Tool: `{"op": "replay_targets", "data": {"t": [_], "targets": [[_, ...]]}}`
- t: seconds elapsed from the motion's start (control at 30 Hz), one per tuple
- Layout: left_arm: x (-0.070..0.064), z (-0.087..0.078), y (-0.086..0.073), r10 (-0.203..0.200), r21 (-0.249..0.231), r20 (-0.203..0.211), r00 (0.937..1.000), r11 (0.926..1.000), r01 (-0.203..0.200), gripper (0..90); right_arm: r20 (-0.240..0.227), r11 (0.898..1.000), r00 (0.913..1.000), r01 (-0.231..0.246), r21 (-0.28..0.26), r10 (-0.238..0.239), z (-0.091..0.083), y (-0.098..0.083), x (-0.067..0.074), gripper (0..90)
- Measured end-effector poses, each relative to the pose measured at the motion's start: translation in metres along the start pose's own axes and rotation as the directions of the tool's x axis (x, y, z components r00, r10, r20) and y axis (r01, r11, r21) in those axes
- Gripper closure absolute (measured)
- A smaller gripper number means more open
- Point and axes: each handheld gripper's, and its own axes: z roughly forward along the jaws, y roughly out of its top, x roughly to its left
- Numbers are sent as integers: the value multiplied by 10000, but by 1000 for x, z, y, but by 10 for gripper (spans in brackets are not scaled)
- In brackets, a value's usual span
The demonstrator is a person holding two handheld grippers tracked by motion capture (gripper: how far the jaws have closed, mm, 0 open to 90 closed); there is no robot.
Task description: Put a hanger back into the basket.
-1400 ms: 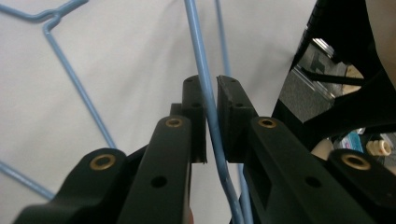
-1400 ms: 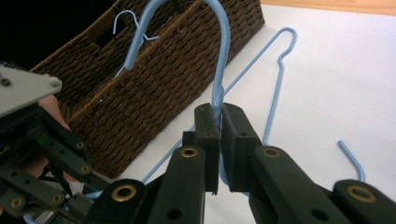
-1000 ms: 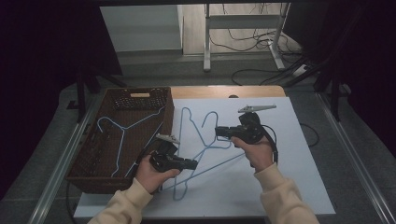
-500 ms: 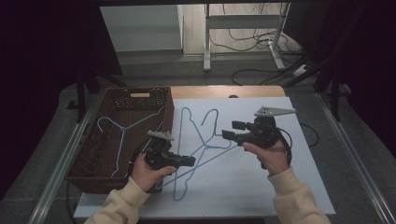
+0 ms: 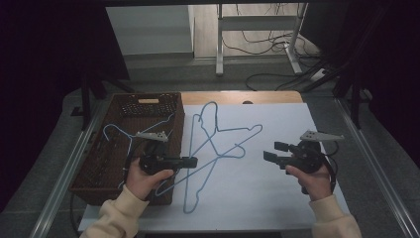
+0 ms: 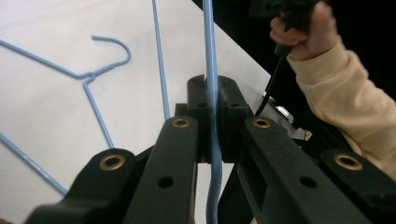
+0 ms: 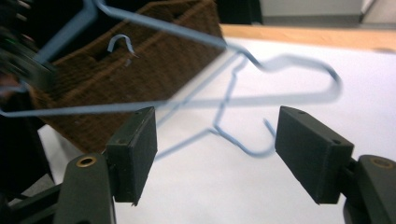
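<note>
Two blue hangers [image 5: 218, 148] lie crossed on the white table [image 5: 297, 198], and one more sits in the brown basket [image 5: 99, 168] at nine o'clock. The left gripper [image 5: 190, 161] pinches one hanger's wire. The right gripper [image 5: 270, 152] has just been opening and holds nothing, so most of the moving is left, I think.

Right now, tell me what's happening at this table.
A person is sorting blue wire hangers with two handheld grippers. The left gripper is clamped on the wire of one hanger, beside the basket. The right gripper has just been opening, with nothing between its jaws, and sits apart from the hangers on the white sheet. A second hanger lies crossed under the first, and another rests in the basket.
</note>
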Motion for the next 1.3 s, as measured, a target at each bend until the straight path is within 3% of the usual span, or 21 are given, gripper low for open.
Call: {"op": "replay_targets", "data": {"t": [0.2, 0.4, 0.5, 0.83, 1.3], "targets": [[5, -22, 2, -86, -466, 48, 10000, 9989, 88, 861, 398, 9994, 9987, -315, 141, 309, -3, -10, -17, 281], [8, -45, 4, -113, -950, -74, 9999, 9954, 105, 862, 652, 9991, 9975, -297, 312, 276, 0, -14, -19, 283], [12, -65, 3, -237, -1377, -217, 9995, 9903, 205, 862, 674, 9985, 9975, -262, 482, 229, 3, -16, -20, 280], [32, -105, -6, -752, -2139, -686, 9948, 9751, 590, 861, 875, 9960, 9959, -308, 843, 234, 9, -21, -25, 277], [52, -139, -22, -1317, -2877, -1168, 9844, 9531, 934, 861, 1030, 9942, 9944, -357, 1012, 252, 9, -23, -28, 275]]}}
